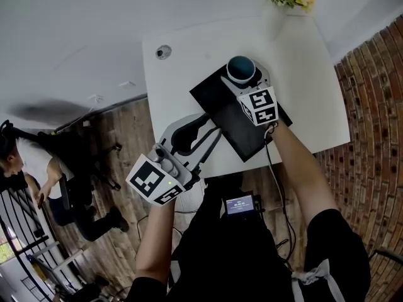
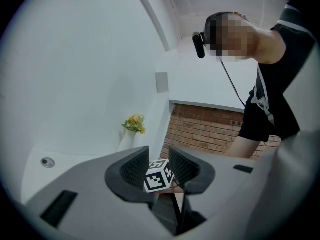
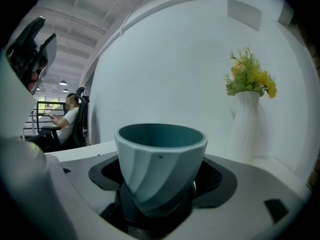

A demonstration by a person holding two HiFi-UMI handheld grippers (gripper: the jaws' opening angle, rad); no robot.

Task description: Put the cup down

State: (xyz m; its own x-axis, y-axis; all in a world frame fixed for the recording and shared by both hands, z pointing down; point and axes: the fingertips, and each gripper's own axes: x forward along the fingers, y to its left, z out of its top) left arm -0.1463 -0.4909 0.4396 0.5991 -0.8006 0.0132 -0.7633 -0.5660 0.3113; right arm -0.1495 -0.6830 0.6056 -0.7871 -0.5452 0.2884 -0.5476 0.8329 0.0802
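left hand-held gripper nearest, at the desk edge, jaws apart, nothing in them; right hand-held gripper clamped on upright teal cup over far corner of black mat; flower vase farthest

Bright, even indoor light; fisheye views bend and darken at edges.

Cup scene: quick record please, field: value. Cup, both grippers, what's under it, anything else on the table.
cup: teal, upright
right gripper: shut on cup
left gripper: open, nothing held
below cup: black mat on white table; contact unclear
also on table: white vase with flowers
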